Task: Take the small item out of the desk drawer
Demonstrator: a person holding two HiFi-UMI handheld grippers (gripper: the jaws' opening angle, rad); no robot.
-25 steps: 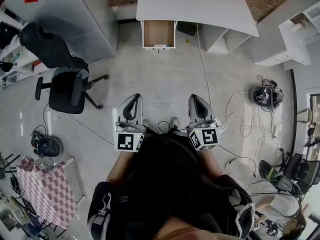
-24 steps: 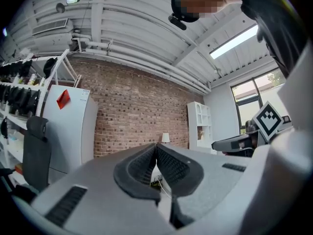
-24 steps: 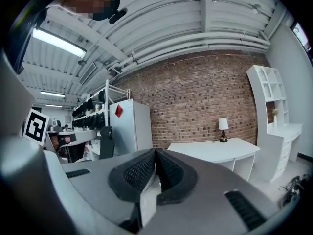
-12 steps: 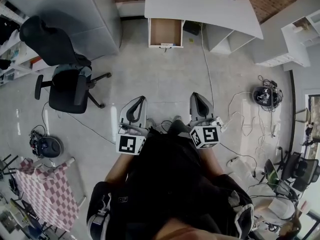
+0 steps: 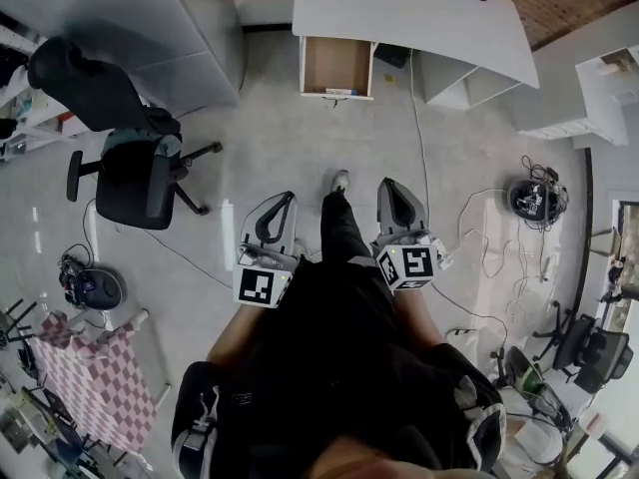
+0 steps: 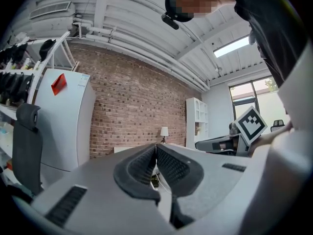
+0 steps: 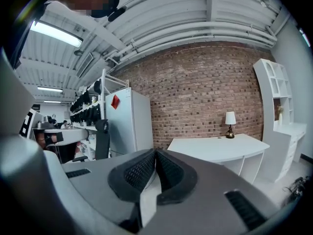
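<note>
The white desk [image 5: 399, 8] stands far ahead at the top of the head view, its drawer [image 5: 337, 66] pulled open and its brown bottom showing. I cannot make out a small item inside from here. My left gripper [image 5: 278, 206] and right gripper [image 5: 396, 192] are held side by side above the floor, well short of the desk. Both are shut with nothing between the pads. The left gripper view shows its jaws [image 6: 156, 148] pressed together, pointing at the brick wall. In the right gripper view the gripper [image 7: 155, 153] is shut too, with the desk [image 7: 220, 148] beyond it.
A black office chair [image 5: 135, 168] stands at the left, beside a white cabinet [image 5: 150, 18]. Cables [image 5: 479, 238] and a black round object [image 5: 534, 200] lie on the floor at the right. A checkered cloth [image 5: 95, 387] is at lower left. The person's leg [image 5: 339, 233] steps between the grippers.
The person has walked toward the desk, so the drawer sits a little nearer. One leg has swung forward between the grippers. Both grippers stay shut.
</note>
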